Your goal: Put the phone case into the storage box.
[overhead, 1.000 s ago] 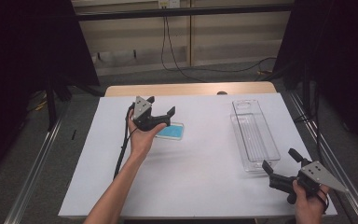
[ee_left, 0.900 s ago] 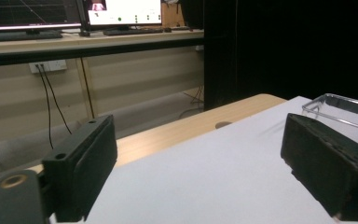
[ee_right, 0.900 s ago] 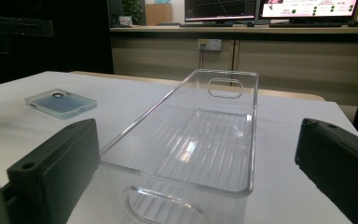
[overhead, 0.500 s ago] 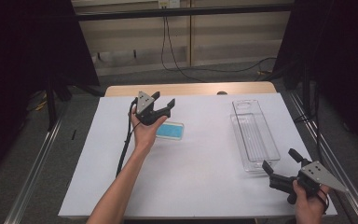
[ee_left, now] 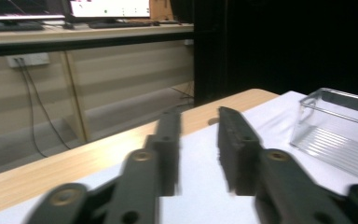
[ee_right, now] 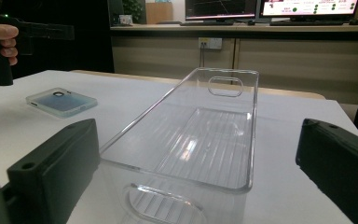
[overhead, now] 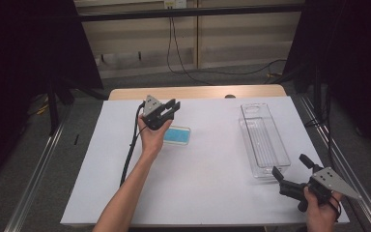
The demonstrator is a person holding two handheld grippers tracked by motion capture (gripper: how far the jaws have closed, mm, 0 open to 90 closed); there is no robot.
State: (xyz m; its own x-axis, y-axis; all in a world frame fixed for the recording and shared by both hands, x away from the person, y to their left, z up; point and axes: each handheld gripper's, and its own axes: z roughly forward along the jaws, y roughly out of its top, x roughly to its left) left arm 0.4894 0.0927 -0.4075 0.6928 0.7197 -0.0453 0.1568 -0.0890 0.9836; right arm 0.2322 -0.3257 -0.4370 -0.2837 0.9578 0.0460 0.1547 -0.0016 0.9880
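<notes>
The left gripper (overhead: 166, 110), its empty jaws just narrowed to a small gap, hovers above a blue phone case (overhead: 178, 136) lying flat on the white table (overhead: 212, 183). The right gripper (overhead: 293, 175) waits wide open at the near end of a clear tray (overhead: 263, 140). Next, probably: reopen, lower, grasp the case.

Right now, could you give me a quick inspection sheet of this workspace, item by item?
Surface: white sheet over a wooden table.
Job's things: blue phone case lying flat; clear plastic bin, empty, to its right.
Clutter: nothing seen.
Grippers: left gripper raised beside the case, jaws just been closing, nothing between them; right gripper open, facing the bin's near end.
Cables: black cable trailing from the left gripper.
Surroundings: wall cables, dark curtains, monitors behind.
</notes>
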